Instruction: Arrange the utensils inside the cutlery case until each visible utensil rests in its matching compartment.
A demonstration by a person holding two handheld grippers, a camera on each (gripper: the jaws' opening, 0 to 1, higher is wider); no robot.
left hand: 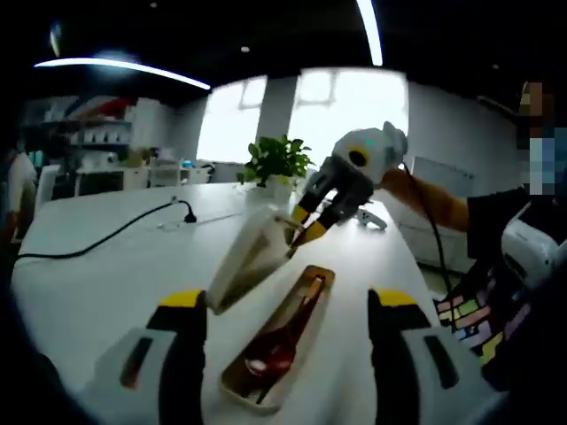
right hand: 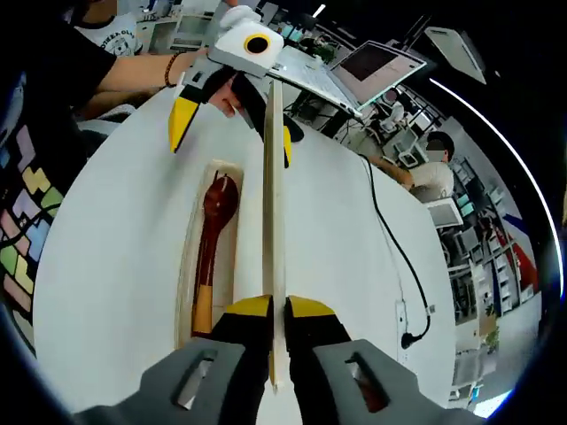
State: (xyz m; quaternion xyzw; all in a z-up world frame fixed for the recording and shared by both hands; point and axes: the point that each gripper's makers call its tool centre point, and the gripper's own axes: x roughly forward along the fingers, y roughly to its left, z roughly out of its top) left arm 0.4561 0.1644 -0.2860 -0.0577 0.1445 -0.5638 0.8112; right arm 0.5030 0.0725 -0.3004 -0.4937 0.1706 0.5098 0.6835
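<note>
- The cutlery case [right hand: 190, 266] lies open on the white desk [right hand: 115, 230]; a red spoon [right hand: 213, 235] with a wooden-coloured handle end rests lengthwise in its tray, bowl toward the far end in the right gripper view
- In the left gripper view the same case [left hand: 306, 310] sits between and just ahead of the left claw's two jaws, with the spoon [left hand: 279, 350] inside, bowl nearest the camera
- The case lid [right hand: 273, 221], a long pale slab, is lifted off the tray and held on edge just beside it
- The right claw [right hand: 275, 312] is clenched on the near end of the lid; in the left gripper view it [left hand: 304, 226] comes in from the right, pinching the lid [left hand: 252, 257] at its top end
- The left claw [left hand: 292, 305] stands released, jaws wide apart, grasping nothing; in the right gripper view it [right hand: 229, 124] hovers at the far end of the case
- A black cable [right hand: 394, 239] runs across the desk
- A potted plant [left hand: 276, 161] stands at the desk's far edge
</note>
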